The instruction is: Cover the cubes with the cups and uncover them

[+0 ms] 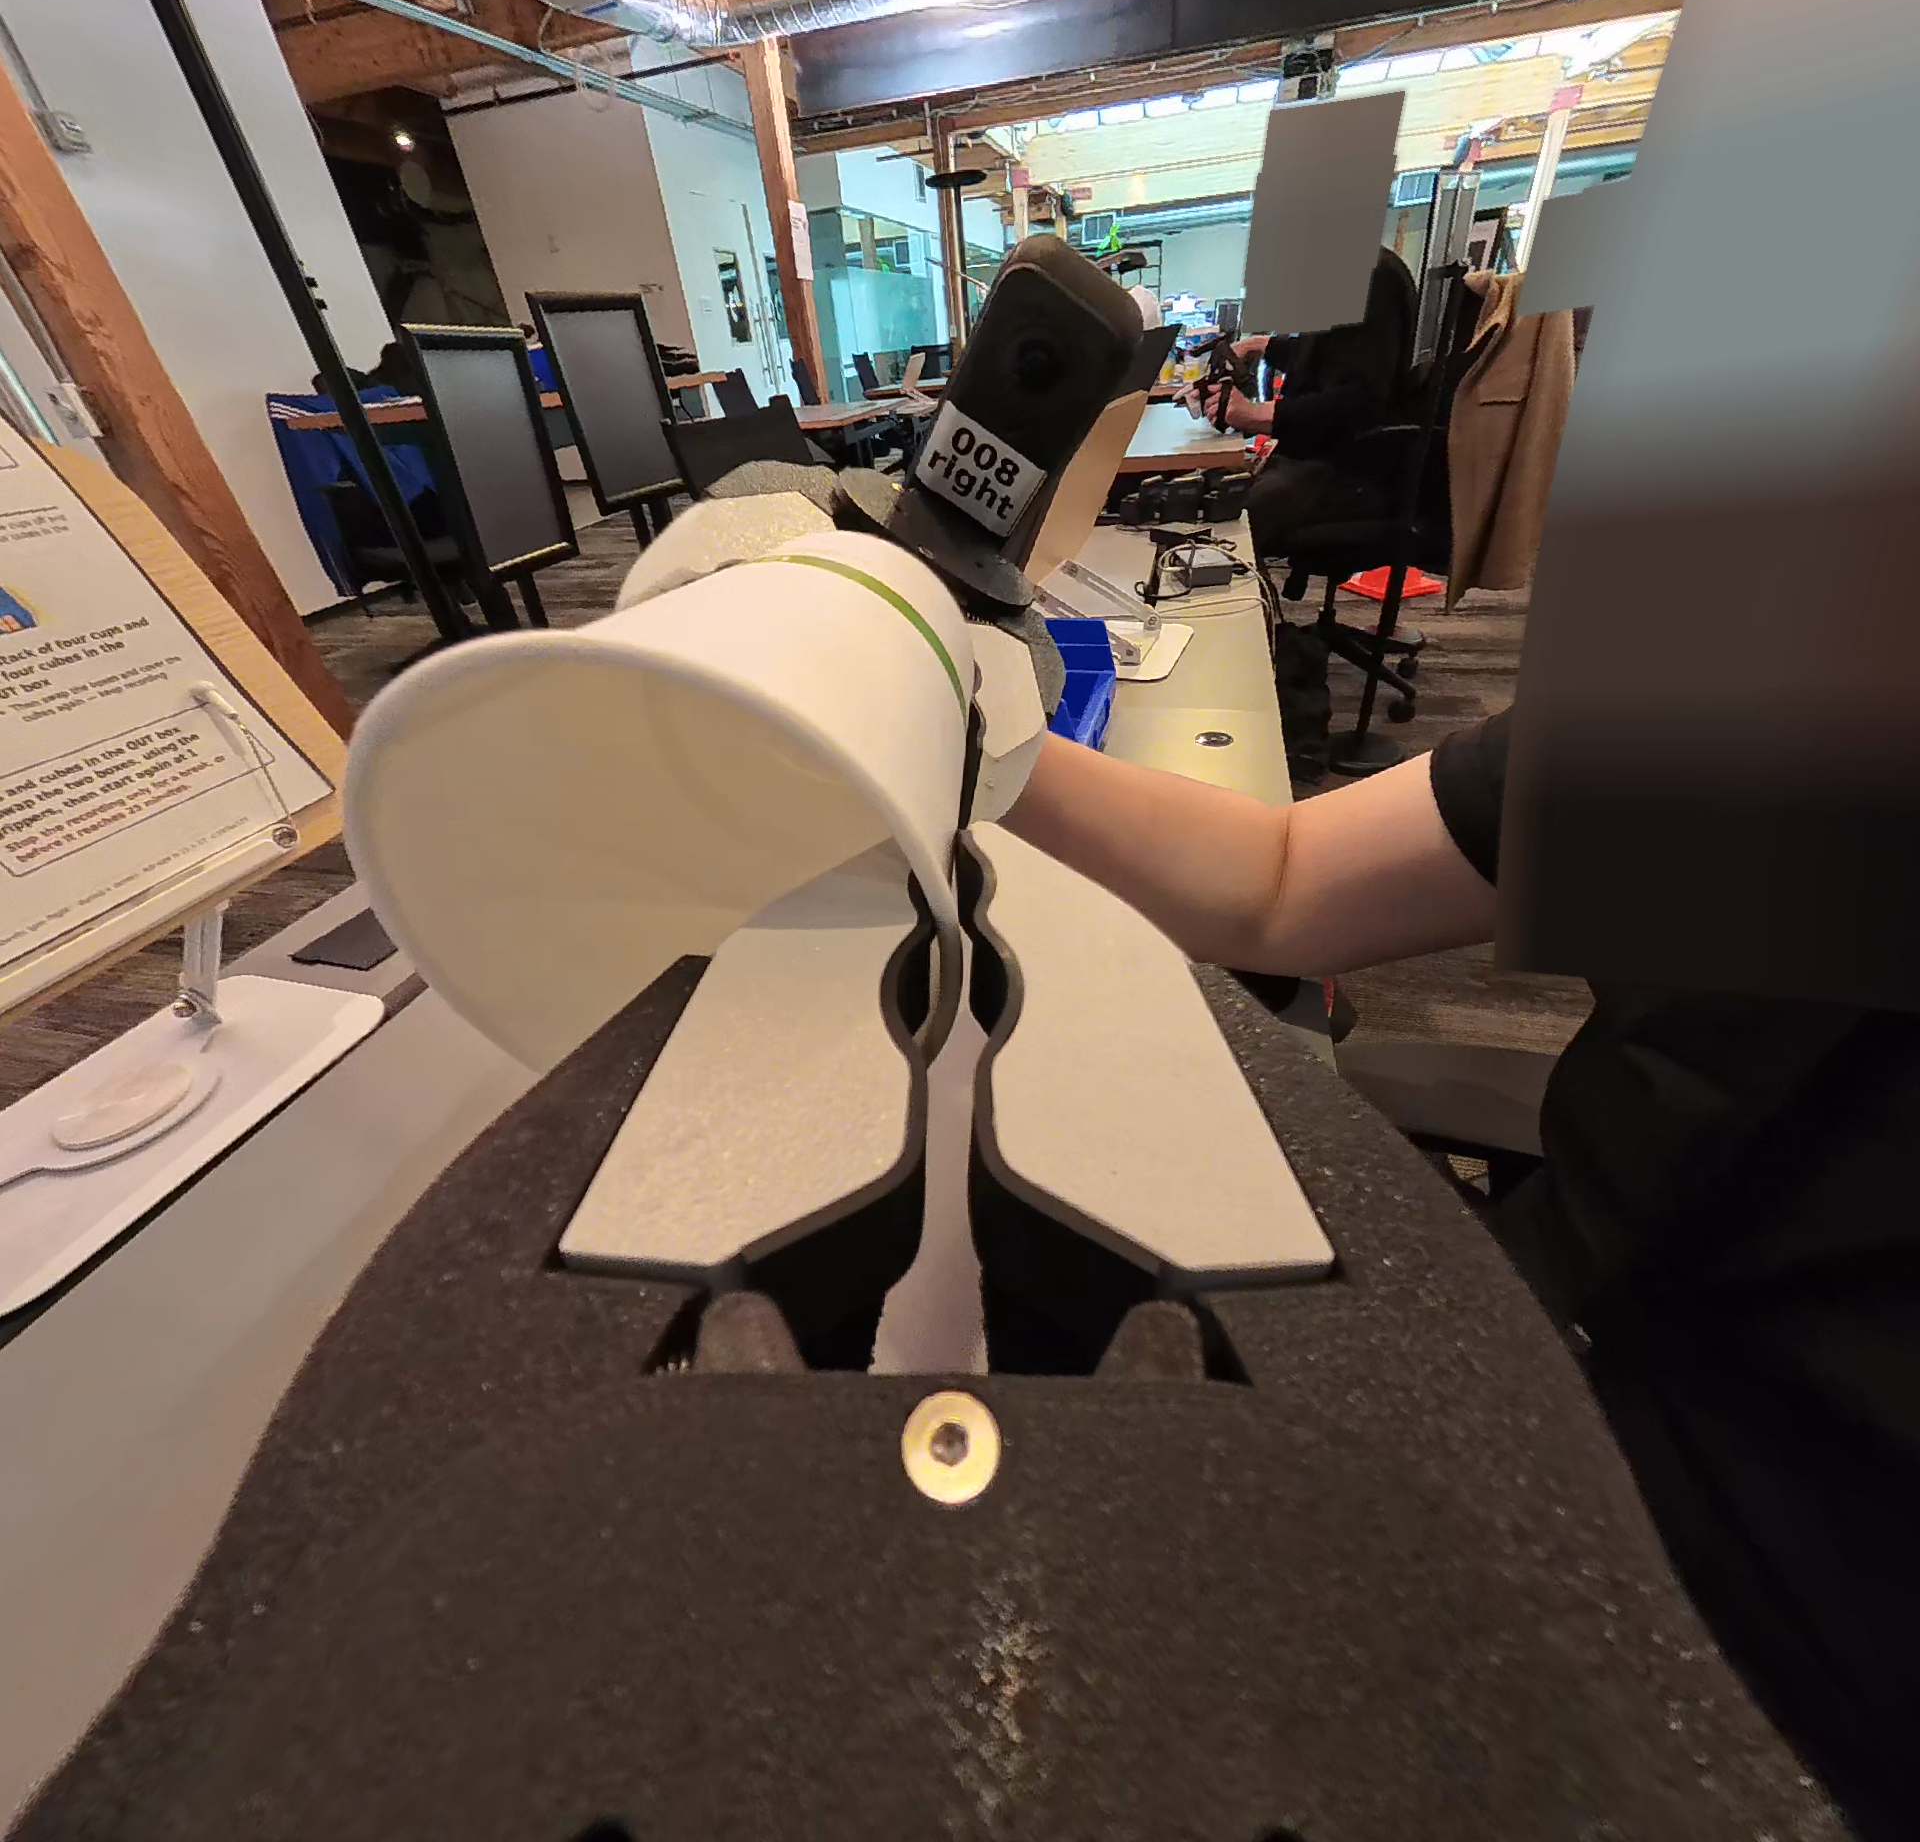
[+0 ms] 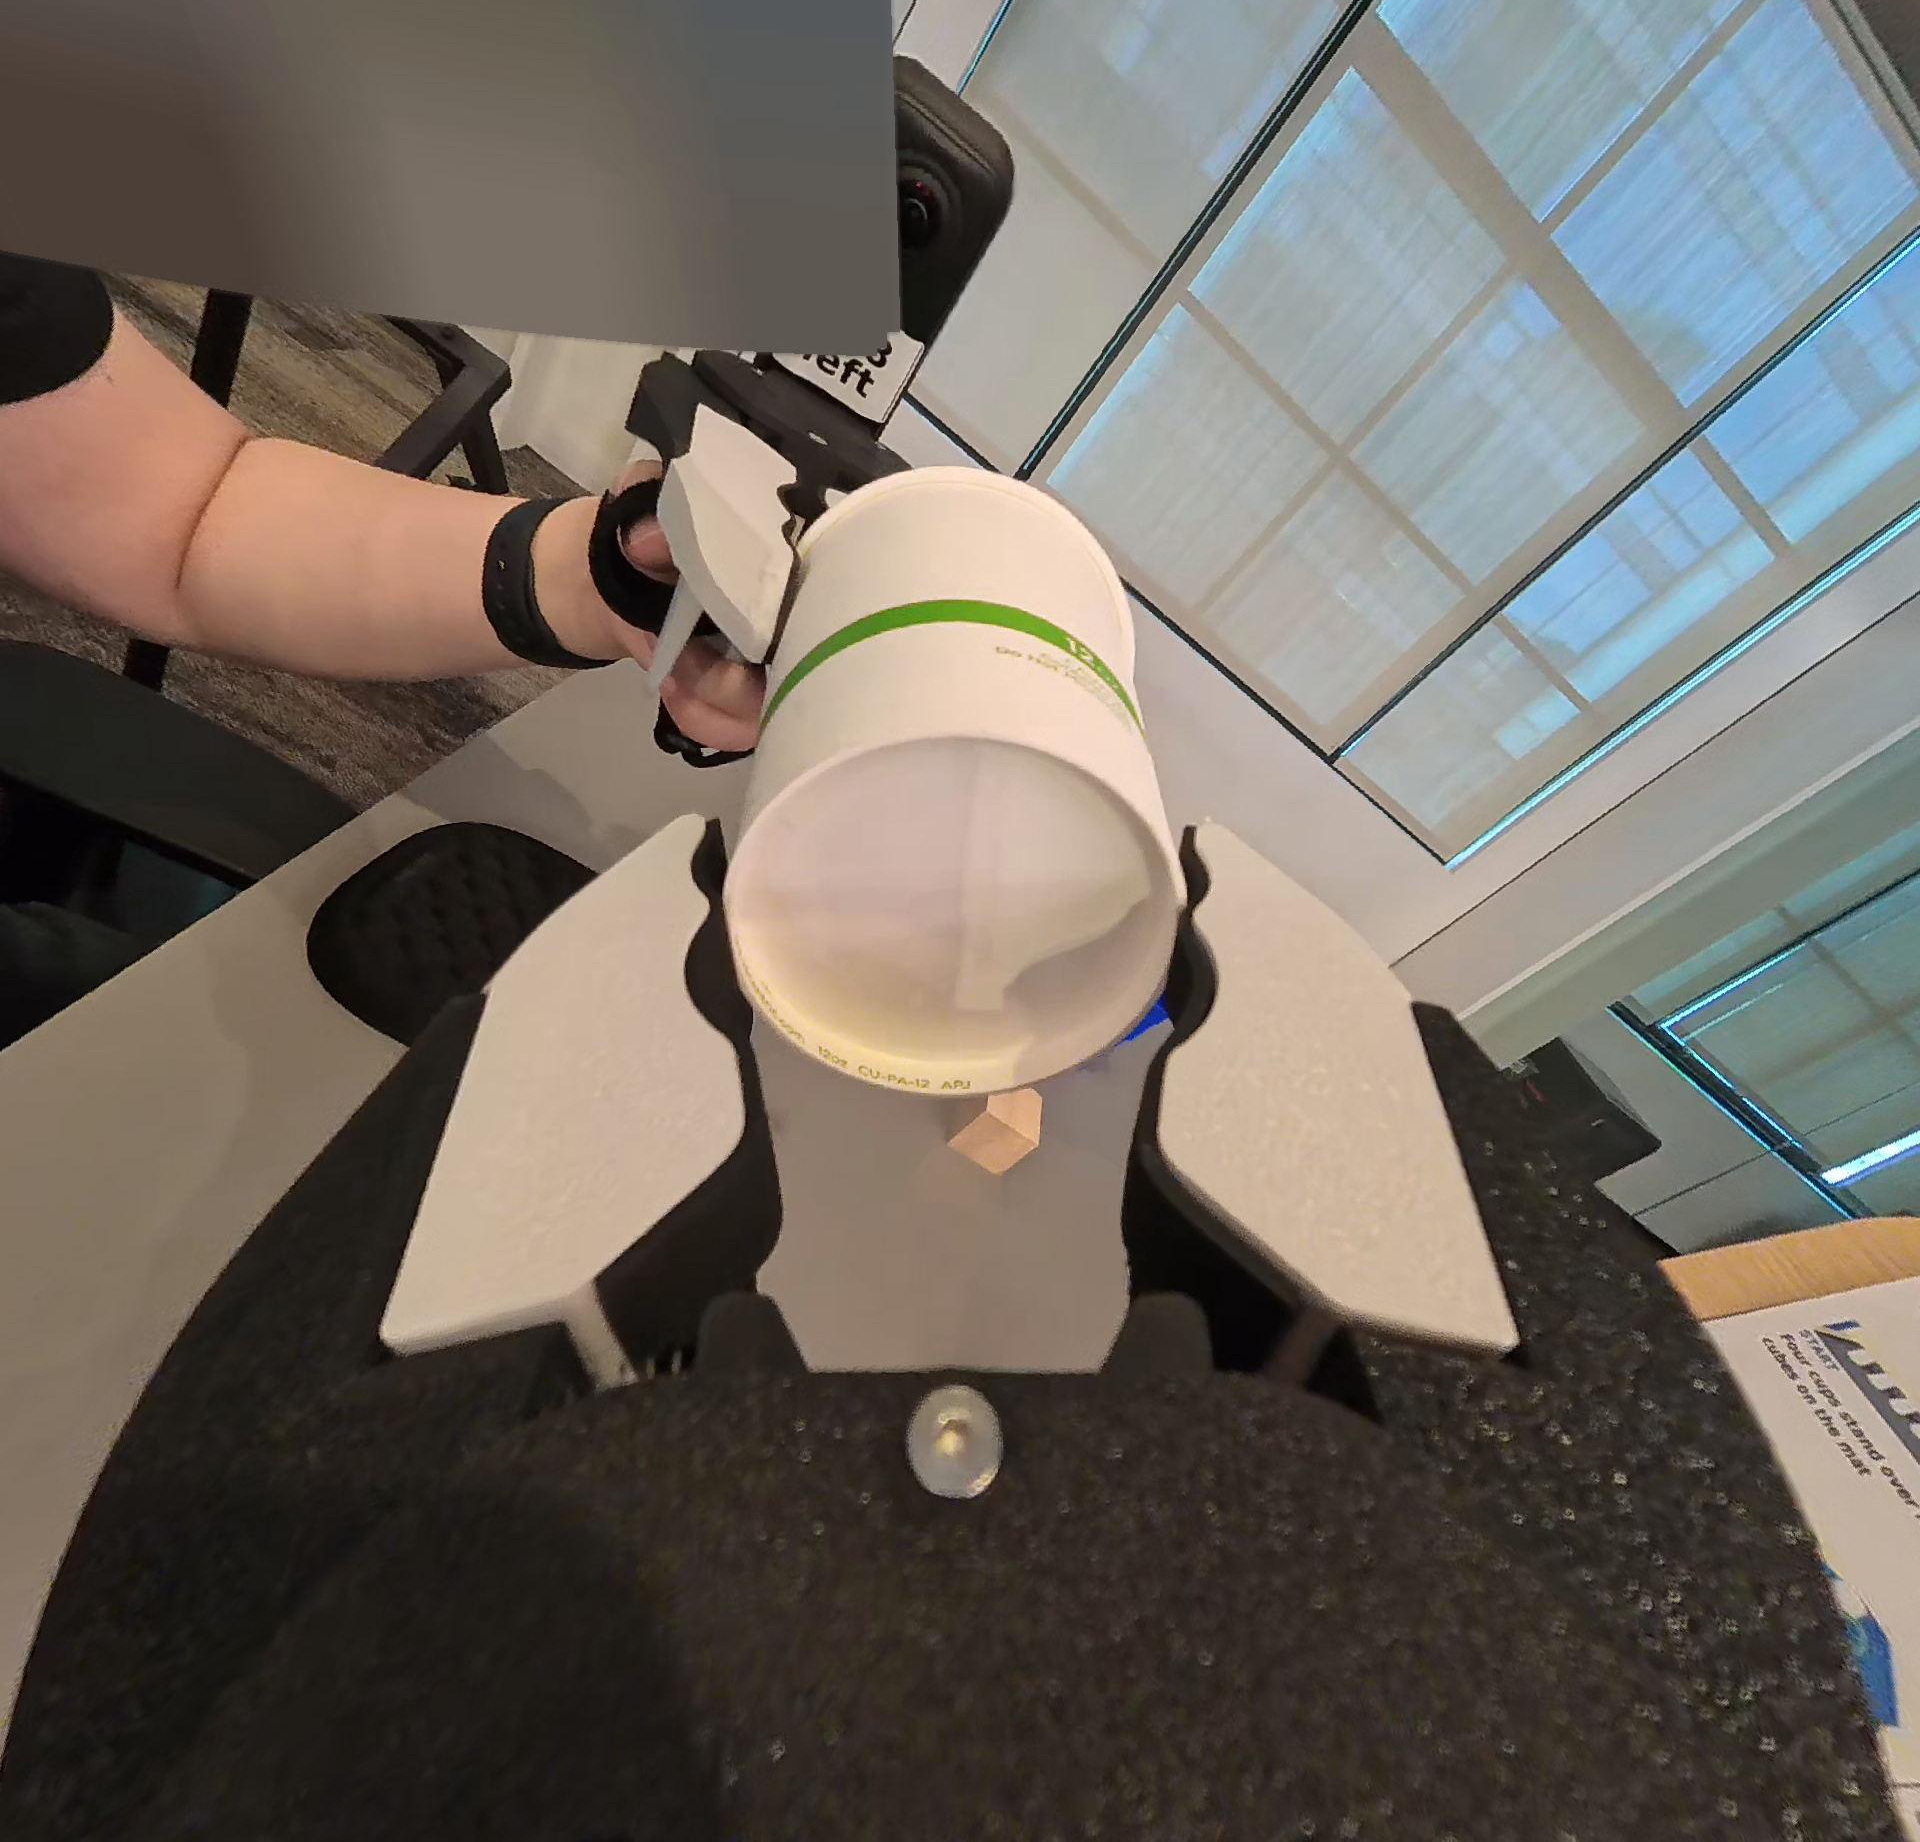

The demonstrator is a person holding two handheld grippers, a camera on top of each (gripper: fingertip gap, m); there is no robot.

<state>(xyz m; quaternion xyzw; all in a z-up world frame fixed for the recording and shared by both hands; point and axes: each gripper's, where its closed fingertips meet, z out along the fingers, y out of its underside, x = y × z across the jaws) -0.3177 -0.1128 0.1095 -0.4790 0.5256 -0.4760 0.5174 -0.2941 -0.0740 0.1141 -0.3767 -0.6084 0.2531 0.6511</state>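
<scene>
- An instruction sheet on a tilted wooden board (image 1: 135, 753) stands on a white foot, left of the left tool.
- The pale grey surface (image 1: 156, 1377) runs below and left of that tool.
- A blue bin (image 1: 1081, 665) sits beyond it, ahead and slightly right.
- Two dark framed panels on stands (image 1: 540, 431) are far ahead to the left, on the carpet.
- A seated person in black (image 1: 1340, 390) is far ahead to the right, with a tan coat (image 1: 1507, 431) hanging beside.
- Large gridded windows (image 2: 1507, 338) fill the area above and right of the right tool.
- A black mesh chair back (image 2: 436, 909) shows just left of the right tool.
</scene>
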